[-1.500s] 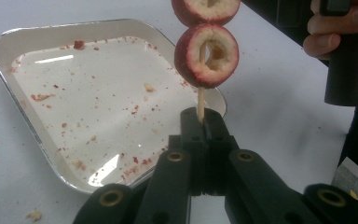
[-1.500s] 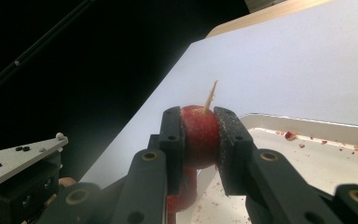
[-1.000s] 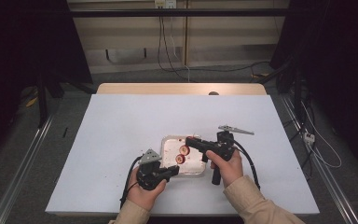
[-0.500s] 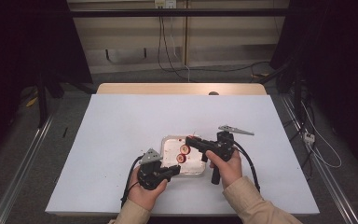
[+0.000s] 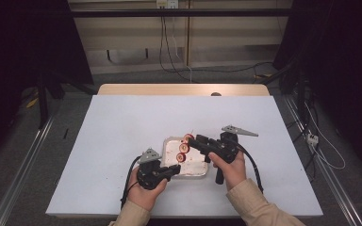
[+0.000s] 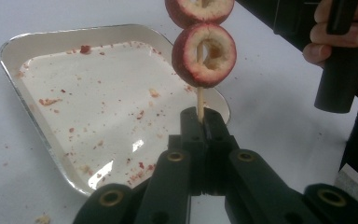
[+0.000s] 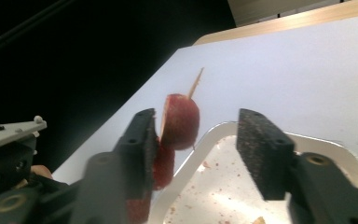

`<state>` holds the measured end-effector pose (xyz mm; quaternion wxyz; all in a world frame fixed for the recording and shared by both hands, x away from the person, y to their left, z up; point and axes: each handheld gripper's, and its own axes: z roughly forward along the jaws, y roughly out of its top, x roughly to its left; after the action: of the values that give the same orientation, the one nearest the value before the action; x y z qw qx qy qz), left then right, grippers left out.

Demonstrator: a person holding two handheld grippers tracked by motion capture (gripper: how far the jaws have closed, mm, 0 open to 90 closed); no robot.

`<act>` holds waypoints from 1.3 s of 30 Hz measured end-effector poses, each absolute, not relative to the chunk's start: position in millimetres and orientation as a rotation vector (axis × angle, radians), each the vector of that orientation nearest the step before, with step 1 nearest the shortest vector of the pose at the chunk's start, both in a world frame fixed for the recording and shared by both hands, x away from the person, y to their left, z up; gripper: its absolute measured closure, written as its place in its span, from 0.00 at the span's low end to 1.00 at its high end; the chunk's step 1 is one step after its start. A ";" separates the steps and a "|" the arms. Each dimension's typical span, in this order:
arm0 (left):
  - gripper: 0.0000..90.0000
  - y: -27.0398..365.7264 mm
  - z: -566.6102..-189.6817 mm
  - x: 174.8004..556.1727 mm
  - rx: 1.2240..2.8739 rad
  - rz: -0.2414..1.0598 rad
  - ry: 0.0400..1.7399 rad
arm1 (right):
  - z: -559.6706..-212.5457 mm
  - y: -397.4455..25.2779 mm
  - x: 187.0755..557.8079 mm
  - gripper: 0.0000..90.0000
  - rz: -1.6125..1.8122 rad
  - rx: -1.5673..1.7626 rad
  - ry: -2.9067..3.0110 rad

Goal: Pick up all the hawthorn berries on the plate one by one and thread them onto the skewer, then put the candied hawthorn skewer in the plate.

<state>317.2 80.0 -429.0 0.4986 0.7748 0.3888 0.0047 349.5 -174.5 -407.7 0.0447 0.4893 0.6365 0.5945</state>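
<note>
Clamping the bare lower end of a thin wooden skewer [image 6: 199, 100], the left gripper [image 6: 204, 122] has its jaws pressed together on the stick, w/ no gap showing betw. them in the left gripper view. Skewer rises straight up from the jaw tips. Just above the tips, a red-skinned fruit ring [image 6: 204, 55] w/ pale flesh & hollow centre is threaded on it; a second ring [image 6: 199, 10] sits right above, touching the first, cut off by the top edge.

Beyond & below the left gripper's tips lies a shallow foil tray [image 6: 46, 41] on the white table [image 6: 270, 140], its floor speckled w/ red crumbs. Far side, to the gripper's right: a hand [image 6: 338, 39] wrapped round a black handle.

High view: left gripper [image 5: 171, 171] at the tray's [image 5: 195, 173] near edge, right gripper [image 5: 192, 141] reaching over the tray from its right side, tips at the rings [image 5: 184, 149].

Right gripper view: right gripper [image 7: 196, 142] has jaws apart, wide gap. The top fruit piece [image 7: 181, 120] sits betw. them, close against one pad [image 7: 145, 140]; well apart from the other pad [image 7: 261, 147]. Contact w/ the near pad — can't tell. Skewer's pointed tip [image 7: 196, 82] sticks out past the fruit. Tray rim [image 7: 214, 133] & white table [image 7: 307, 70] farther off.
</note>
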 end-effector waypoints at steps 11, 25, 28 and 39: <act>0.99 85.7 -428.4 322.0 1.863 0.003 0.962 | -406.3 -177.5 348.1 0.35 1.784 1.444 1.969; 0.99 88.8 -426.8 327.2 1.849 -0.001 0.972 | -407.0 -180.5 343.0 0.24 1.707 1.364 2.015; 0.99 90.0 -426.3 328.6 1.844 -0.001 0.977 | -407.3 -182.9 341.2 0.23 1.688 1.336 2.018; 0.99 94.0 -425.6 333.7 1.832 -0.001 0.996 | -414.3 -192.9 335.6 0.21 1.665 1.306 2.017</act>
<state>333.7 94.0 -425.6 0.5041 0.7588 0.4124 -0.0006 335.6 -192.9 -414.3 0.1088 0.4442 0.6857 0.5662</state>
